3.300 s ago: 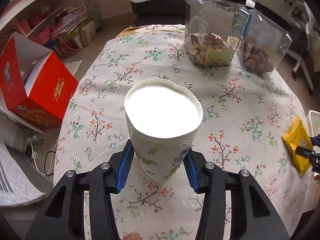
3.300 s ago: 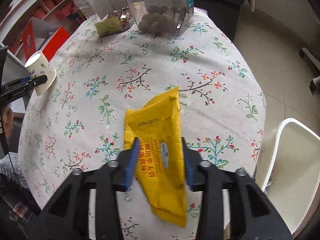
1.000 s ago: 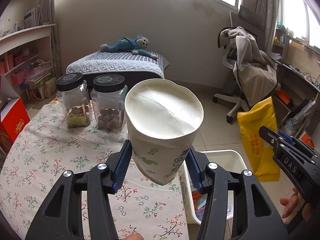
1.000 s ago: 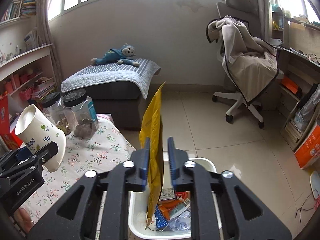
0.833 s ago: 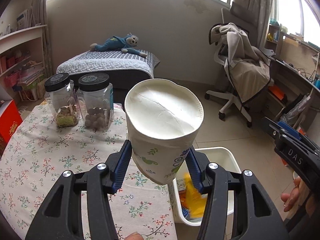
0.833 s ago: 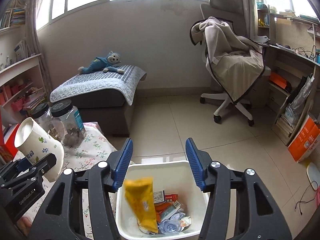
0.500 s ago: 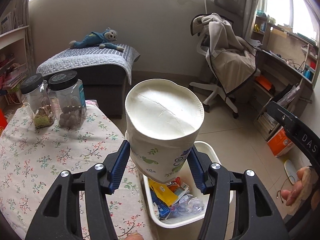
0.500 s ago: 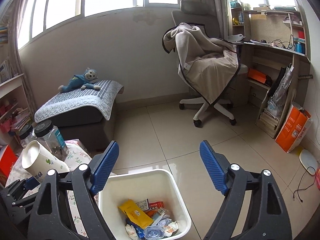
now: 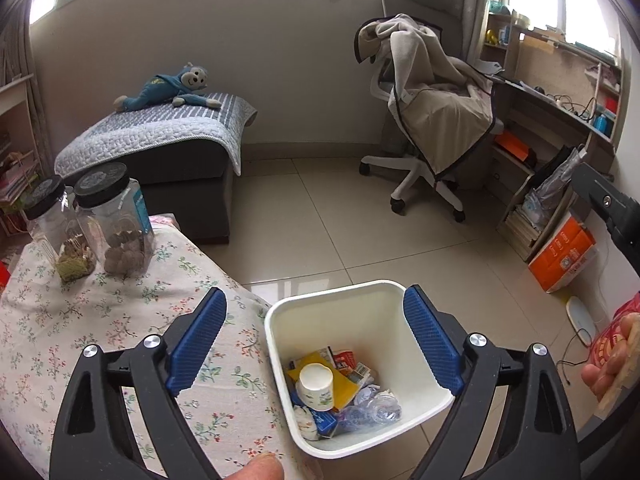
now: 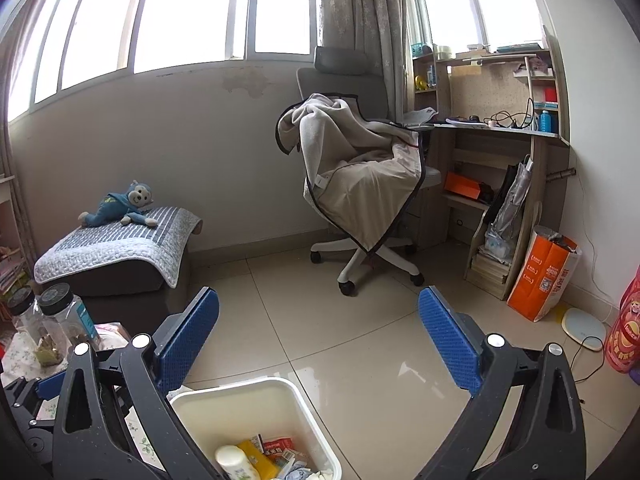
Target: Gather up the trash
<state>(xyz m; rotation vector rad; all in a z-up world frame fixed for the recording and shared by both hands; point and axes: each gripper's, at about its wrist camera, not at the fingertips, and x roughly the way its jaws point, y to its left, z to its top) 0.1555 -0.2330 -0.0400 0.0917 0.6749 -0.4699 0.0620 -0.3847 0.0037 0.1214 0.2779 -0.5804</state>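
Cup: a white paper cup (image 9: 316, 385) with a leaf print lies in the bin (image 9: 352, 304), tipped on top of the other trash, its white mouth facing up toward the left wrist camera; the right wrist view catches it (image 10: 236, 465) at the bin's near-left side.
Wrapper: a yellow wrapper (image 9: 344, 384) lies flat under and beside the cup, touching it; in the right wrist view it (image 10: 262, 464) sits just right of the cup.
Other trash: red and white packets (image 9: 352, 362), a blue packet (image 9: 326, 422) and crumpled clear plastic (image 9: 374, 406) fill the bin's floor around the cup.
Bin: white, square-mouthed, standing on the tiled floor (image 9: 340, 232) tight against the table's edge; its rim (image 10: 240, 386) shows low in the right wrist view.
Left gripper (image 9: 316, 336): released, blue pads spread wide and holding nothing, hanging above the bin with the opening framed between its fingers.
Right gripper (image 10: 318, 340): released too, pads wide apart, empty, above the far side of the bin and aimed across the floor.
Table: floral cloth (image 9: 100, 320) covers it; two black-lidded jars (image 9: 92, 224) stand side by side, touching, near its far edge.
Room: a blue toy monkey (image 9: 164, 88) lies on a quilted bench (image 9: 160, 132) against the wall; a beige blanket drapes an office chair (image 9: 424, 120); an orange bag (image 10: 544, 272) stands by the desk (image 10: 500, 132).
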